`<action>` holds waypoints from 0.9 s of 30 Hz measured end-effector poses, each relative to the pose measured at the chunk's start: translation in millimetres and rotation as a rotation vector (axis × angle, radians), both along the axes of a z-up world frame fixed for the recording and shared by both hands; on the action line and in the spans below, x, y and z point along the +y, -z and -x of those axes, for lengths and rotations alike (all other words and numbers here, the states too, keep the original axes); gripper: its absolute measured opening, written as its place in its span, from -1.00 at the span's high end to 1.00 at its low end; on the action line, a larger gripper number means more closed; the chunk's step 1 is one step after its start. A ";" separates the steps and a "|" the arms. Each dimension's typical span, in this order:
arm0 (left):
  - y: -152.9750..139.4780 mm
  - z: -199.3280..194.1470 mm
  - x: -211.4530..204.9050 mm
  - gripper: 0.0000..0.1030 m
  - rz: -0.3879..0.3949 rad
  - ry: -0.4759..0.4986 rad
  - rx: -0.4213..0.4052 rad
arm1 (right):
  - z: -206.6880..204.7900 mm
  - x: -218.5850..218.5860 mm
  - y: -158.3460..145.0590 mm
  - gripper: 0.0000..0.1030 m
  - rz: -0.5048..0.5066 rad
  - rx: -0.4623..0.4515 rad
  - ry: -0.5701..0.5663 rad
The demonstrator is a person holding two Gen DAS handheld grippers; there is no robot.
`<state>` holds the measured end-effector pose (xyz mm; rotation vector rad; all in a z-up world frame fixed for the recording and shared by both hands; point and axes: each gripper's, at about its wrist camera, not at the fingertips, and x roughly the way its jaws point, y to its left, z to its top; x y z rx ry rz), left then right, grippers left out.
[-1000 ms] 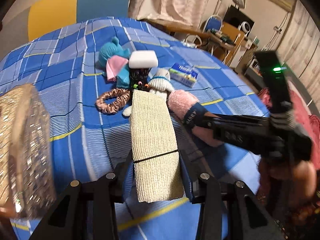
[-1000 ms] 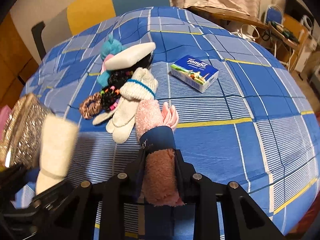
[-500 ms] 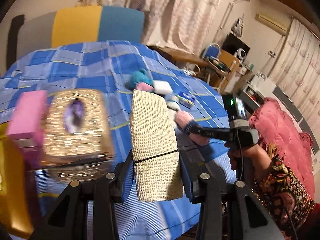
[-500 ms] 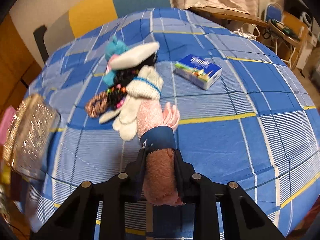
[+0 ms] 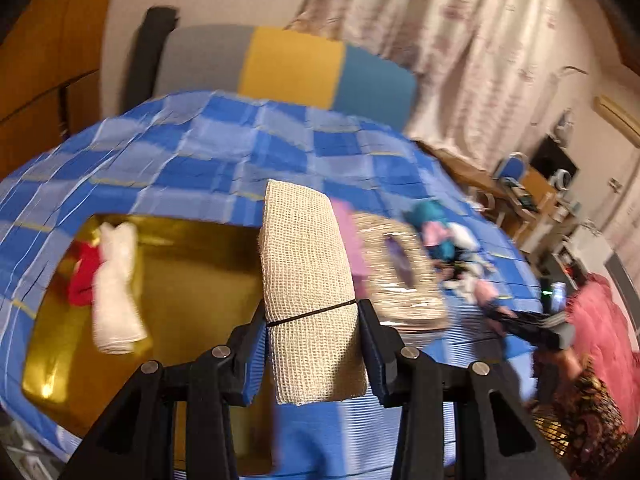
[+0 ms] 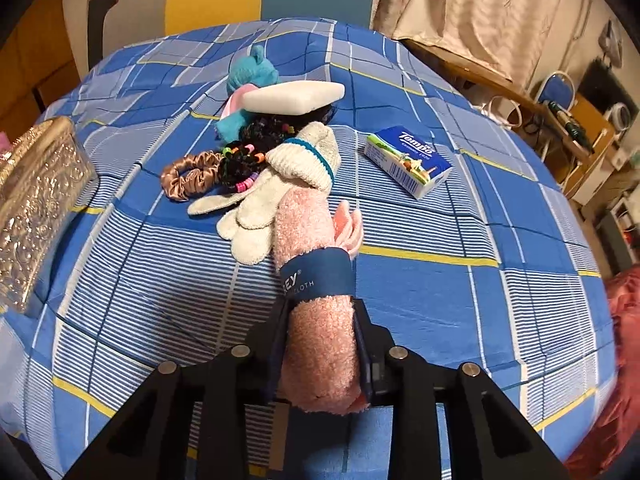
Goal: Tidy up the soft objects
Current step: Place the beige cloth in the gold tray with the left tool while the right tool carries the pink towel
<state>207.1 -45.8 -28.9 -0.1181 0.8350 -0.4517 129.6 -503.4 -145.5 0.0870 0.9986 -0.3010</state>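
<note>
The left gripper (image 5: 312,316) is clamping a beige gauze roll (image 5: 308,276) at centre frame, above a gold box (image 5: 192,280) at left that is holding a white cloth (image 5: 114,292) and a red one (image 5: 82,276). The right gripper (image 6: 320,344) is squeezing a pink towel roll (image 6: 316,320) at lower centre; white gloves (image 6: 276,196), a scrunchie (image 6: 188,174) and a tissue pack (image 6: 408,160) are lying on the checked bedspread (image 6: 440,300) beyond.

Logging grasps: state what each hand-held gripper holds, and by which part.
The left hand-held gripper clamps the beige mesh roll near its lower end. The right hand-held gripper clamps the pink rolled cloth at its near end, below the blue band.
</note>
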 end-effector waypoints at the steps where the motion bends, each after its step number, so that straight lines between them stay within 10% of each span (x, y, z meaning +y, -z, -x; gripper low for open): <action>1: 9.1 -10.2 10.3 0.19 0.001 -0.018 0.027 | 1.0 -0.2 -1.3 0.45 -0.010 -0.007 0.008; 11: 74.1 -85.2 63.3 0.19 -0.053 -0.117 0.175 | 34.1 2.3 -22.6 0.46 -0.261 -0.118 0.134; 27: 102.7 -135.8 95.0 0.09 -0.083 -0.165 0.276 | 59.9 83.8 -86.1 0.46 -0.323 -0.277 0.049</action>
